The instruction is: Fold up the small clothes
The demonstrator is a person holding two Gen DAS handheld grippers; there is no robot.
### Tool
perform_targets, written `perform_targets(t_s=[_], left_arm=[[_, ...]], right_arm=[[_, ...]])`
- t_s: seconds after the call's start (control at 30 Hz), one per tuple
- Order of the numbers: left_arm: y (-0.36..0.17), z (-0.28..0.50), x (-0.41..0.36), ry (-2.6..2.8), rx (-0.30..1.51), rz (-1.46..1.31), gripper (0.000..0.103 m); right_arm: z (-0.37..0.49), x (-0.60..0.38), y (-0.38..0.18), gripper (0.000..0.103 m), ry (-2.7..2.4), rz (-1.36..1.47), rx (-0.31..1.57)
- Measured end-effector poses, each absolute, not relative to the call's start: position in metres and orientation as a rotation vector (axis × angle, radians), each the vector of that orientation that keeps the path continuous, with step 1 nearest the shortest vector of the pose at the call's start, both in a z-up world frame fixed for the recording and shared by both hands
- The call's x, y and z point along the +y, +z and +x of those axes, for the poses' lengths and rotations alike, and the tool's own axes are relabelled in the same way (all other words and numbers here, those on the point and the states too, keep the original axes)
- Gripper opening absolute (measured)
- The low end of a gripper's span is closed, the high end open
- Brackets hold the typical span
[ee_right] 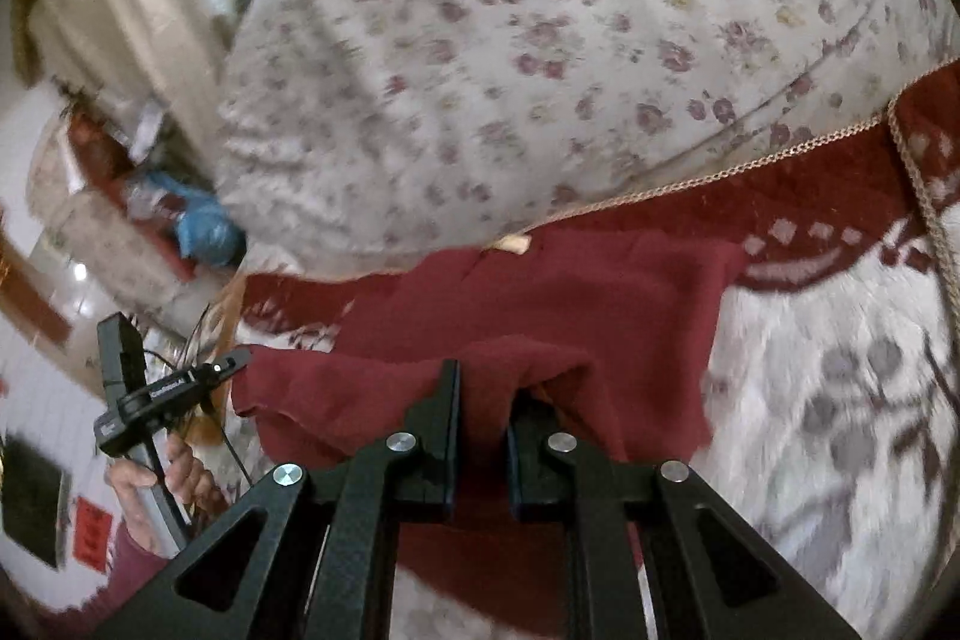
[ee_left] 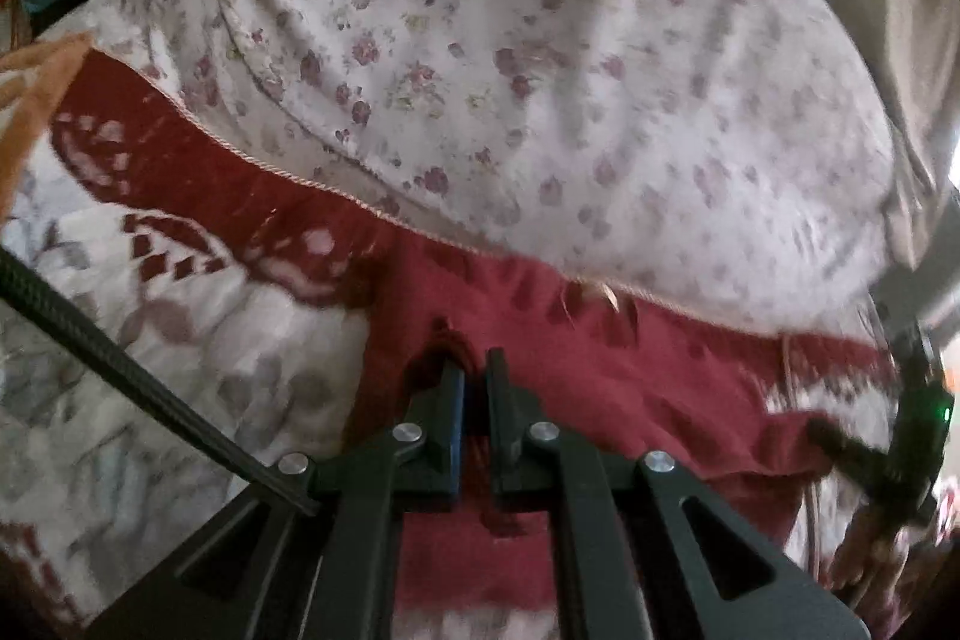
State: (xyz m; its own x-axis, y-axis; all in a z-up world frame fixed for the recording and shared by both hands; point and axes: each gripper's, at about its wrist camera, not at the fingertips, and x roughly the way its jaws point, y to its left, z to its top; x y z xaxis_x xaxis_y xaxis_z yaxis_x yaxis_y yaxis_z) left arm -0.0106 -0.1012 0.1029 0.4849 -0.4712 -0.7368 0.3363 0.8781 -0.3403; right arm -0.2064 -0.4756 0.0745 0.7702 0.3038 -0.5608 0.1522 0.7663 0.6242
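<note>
The small dark-red garment [ee_right: 558, 292] lay on a red-and-white patterned blanket [ee_right: 840, 388], at about six o'clock from a floral pillow [ee_right: 540, 40] that filled the upper part of both wrist views. It looked thin, light and limp: it draped in soft folds and sagged between the two holds, so it would likely follow wherever its edges were led, bunch easily and slip out of a shallow pinch; nothing about it seemed fragile. The sensible places to take it were the hems or corners, gripped deep enough that the weave could not creep free. The right gripper [ee_right: 483, 388] pointed toward twelve o'clock, low over the blanket, its jaws narrowed onto a raised fold of the near edge, with cloth draped over and between the tips. The left gripper [ee_left: 474, 370] also pointed toward twelve o'clock, tilted down at the fabric, its tongs nearly pressed together with a puckered bit of red cloth caught at the tips. In the right wrist view the left gripper appeared at nine o'clock, held in the person's left hand [ee_right: 162, 484], nipping the garment's far corner at that side, so the cloth hung between the two holds. Motion blur softened both views, so the exact depth of either bite could not be told.
</note>
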Motion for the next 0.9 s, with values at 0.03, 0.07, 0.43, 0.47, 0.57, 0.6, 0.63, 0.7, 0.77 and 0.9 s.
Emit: perform_targets(t_s=[0.03, 0.07, 0.43, 0.47, 0.57, 0.6, 0.63, 0.7, 0.77, 0.9], left_arm=[[0.099, -0.001, -0.107, -0.491, 0.945, -0.166, 0.006], [0.094, 0.011, -0.114, -0.492, 0.95, -0.172, 0.006], [0.077, 0.05, -0.105, -0.437, 0.951, -0.221, 0.069], [0.081, 0.049, -0.103, -0.431, 0.942, -0.216, 0.069], [0.081, 0.047, -0.107, -0.418, 0.93, -0.154, 0.069], [0.076, 0.047, -0.112, -0.404, 0.943, -0.118, 0.069], [0.071, 0.049, -0.115, -0.392, 0.956, -0.095, 0.069], [0.052, 0.054, -0.124, -0.362, 1.021, -0.025, 0.069], [0.035, 0.058, -0.127, -0.34, 1.073, 0.026, 0.069], [0.016, 0.066, -0.12, -0.311, 1.106, -0.01, 0.078]], right_arm=[[-0.196, -0.484, 0.069, 0.013, 0.071, 0.714, 0.705], [-0.185, -0.492, 0.063, 0.013, 0.045, 0.722, 0.705], [-0.192, -0.522, 0.06, 0.066, -0.064, 0.735, 0.655], [-0.195, -0.517, 0.064, 0.064, -0.045, 0.724, 0.648], [-0.181, -0.486, 0.065, 0.059, 0.013, 0.592, 0.735], [-0.167, -0.474, 0.061, 0.057, 0.011, 0.52, 0.78], [-0.156, -0.469, 0.057, 0.056, -0.002, 0.481, 0.799], [-0.128, -0.471, 0.047, 0.056, -0.06, 0.435, 0.827], [-0.097, -0.487, 0.028, 0.056, -0.174, 0.426, 0.883], [-0.065, -0.513, -0.004, 0.055, -0.246, 0.488, 0.951]])
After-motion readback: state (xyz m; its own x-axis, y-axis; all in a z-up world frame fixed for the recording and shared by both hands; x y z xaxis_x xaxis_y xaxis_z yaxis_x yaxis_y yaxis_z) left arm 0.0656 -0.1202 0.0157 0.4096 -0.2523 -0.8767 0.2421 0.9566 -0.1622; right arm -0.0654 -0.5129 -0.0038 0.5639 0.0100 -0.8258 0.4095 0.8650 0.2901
